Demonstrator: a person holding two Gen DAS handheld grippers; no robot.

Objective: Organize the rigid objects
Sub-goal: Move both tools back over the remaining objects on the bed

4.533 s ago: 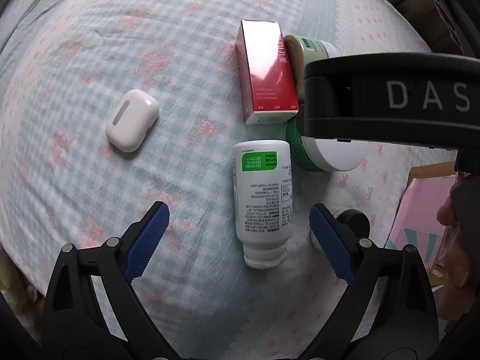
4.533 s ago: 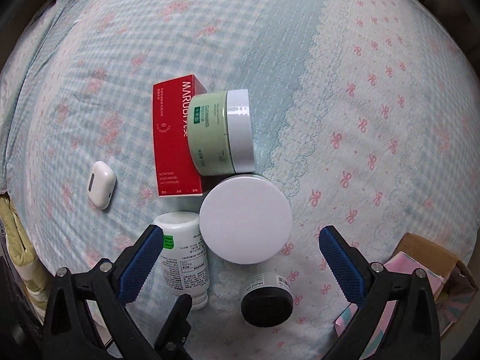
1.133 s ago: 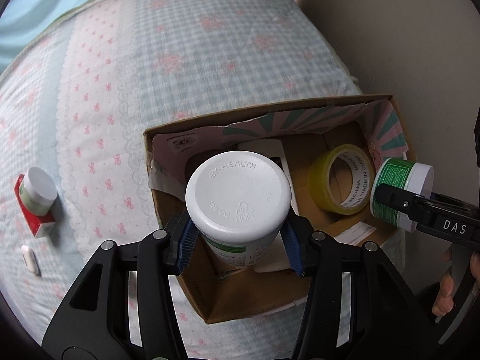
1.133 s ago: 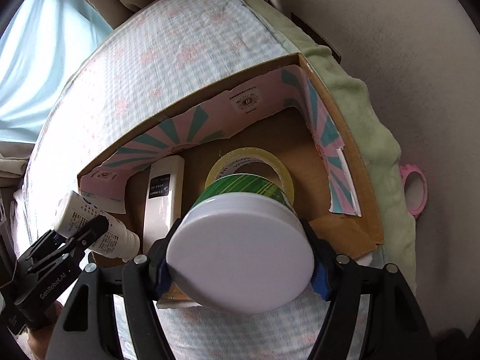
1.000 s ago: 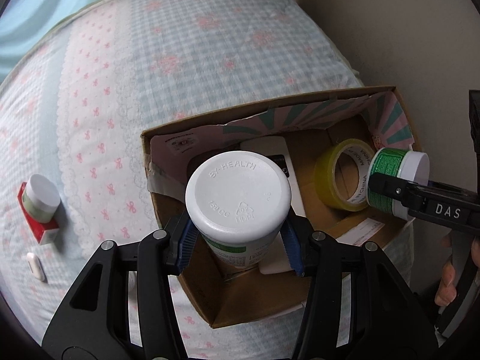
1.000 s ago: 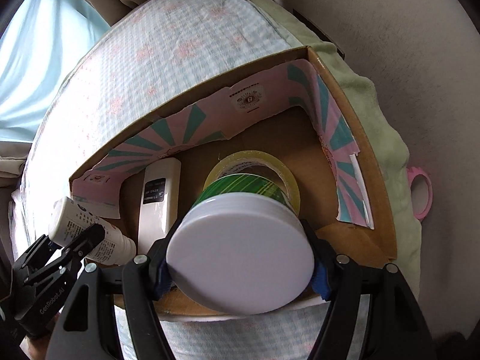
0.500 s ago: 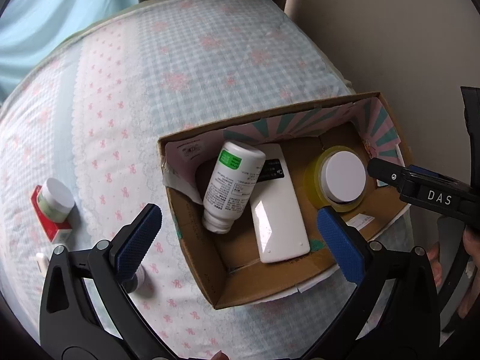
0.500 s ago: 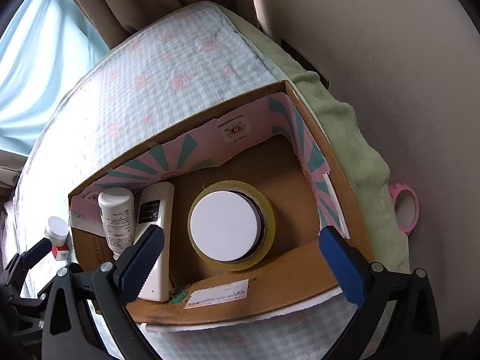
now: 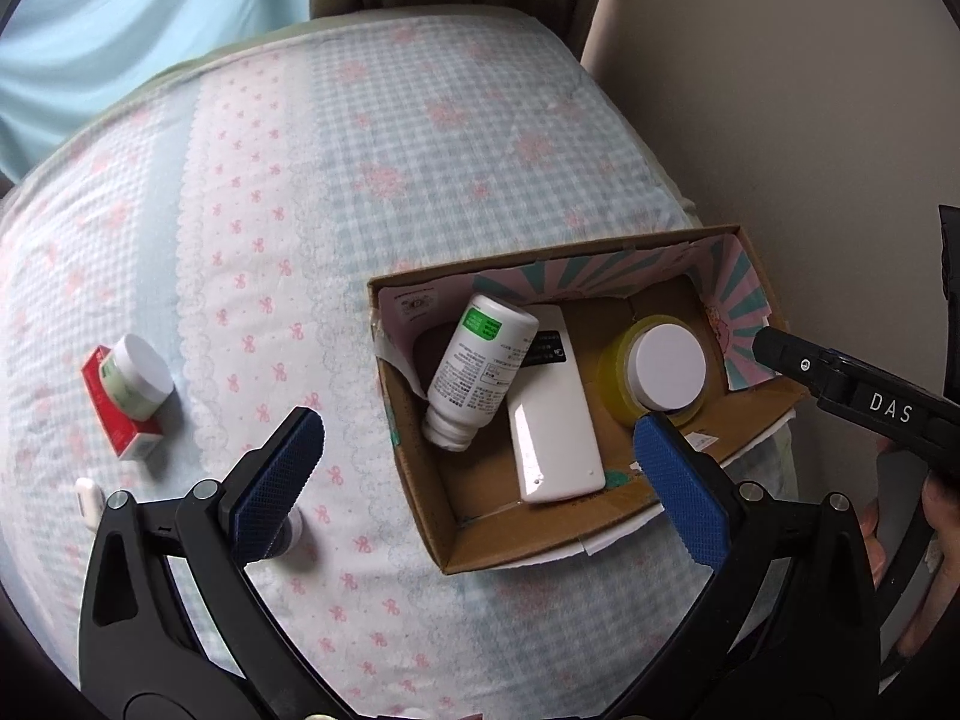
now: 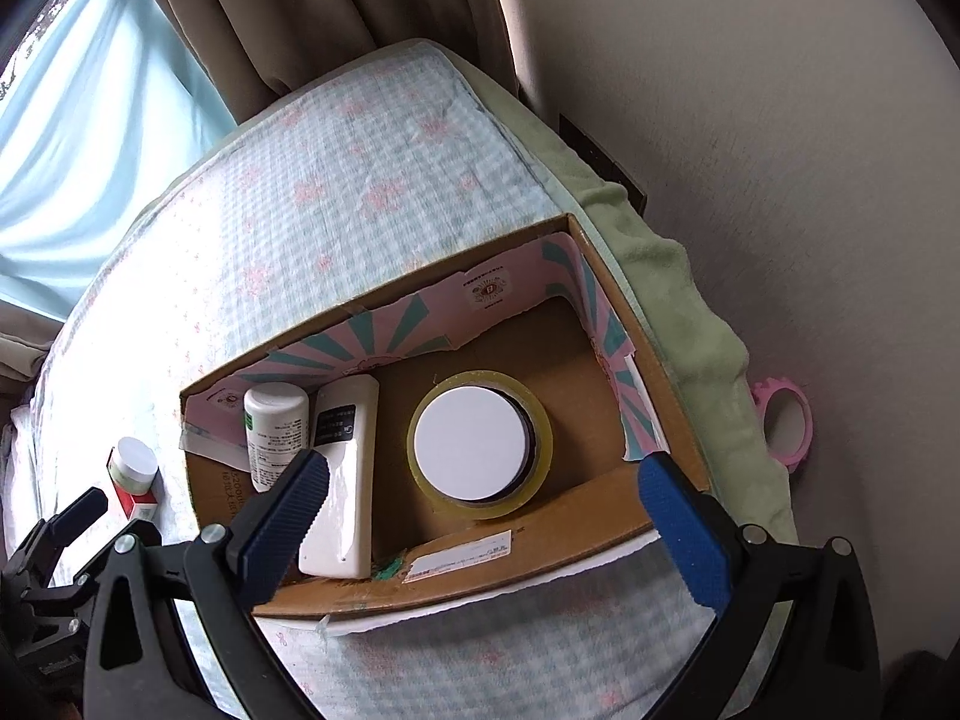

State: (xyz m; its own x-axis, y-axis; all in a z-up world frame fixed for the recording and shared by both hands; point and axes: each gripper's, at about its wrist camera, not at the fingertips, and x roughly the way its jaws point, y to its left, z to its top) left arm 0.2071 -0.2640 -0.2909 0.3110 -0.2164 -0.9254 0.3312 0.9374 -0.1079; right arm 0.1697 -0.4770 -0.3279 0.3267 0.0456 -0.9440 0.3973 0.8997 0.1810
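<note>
A cardboard box [image 9: 444,516] [image 10: 600,498] sits on the bed near the wall. Inside lie a white pill bottle [image 9: 480,372] [image 10: 273,438], a white remote [image 9: 555,420] [image 10: 342,480], and a white-lidded jar [image 9: 669,367] [image 10: 471,441] standing inside a yellow tape roll [image 9: 615,378] [image 10: 420,474]. My left gripper [image 9: 480,480] is open and empty above the box's near left corner. My right gripper [image 10: 486,516] is open and empty above the box's front wall. On the bed remain a red box [image 9: 117,420] with a small jar [image 9: 135,375] on it, an earbud case [image 9: 87,495], and a small jar [image 9: 291,534] behind the left finger.
The wall runs close along the box's right side. A pink tape roll [image 10: 783,423] lies between bed and wall. Curtains hang at the bed's far end. The checked bedspread [image 9: 360,150] stretches left of the box.
Both grippers let go: the pill bottle and the white-lidded jar now lie in the box. Both grippers have opened and risen away from the box.
</note>
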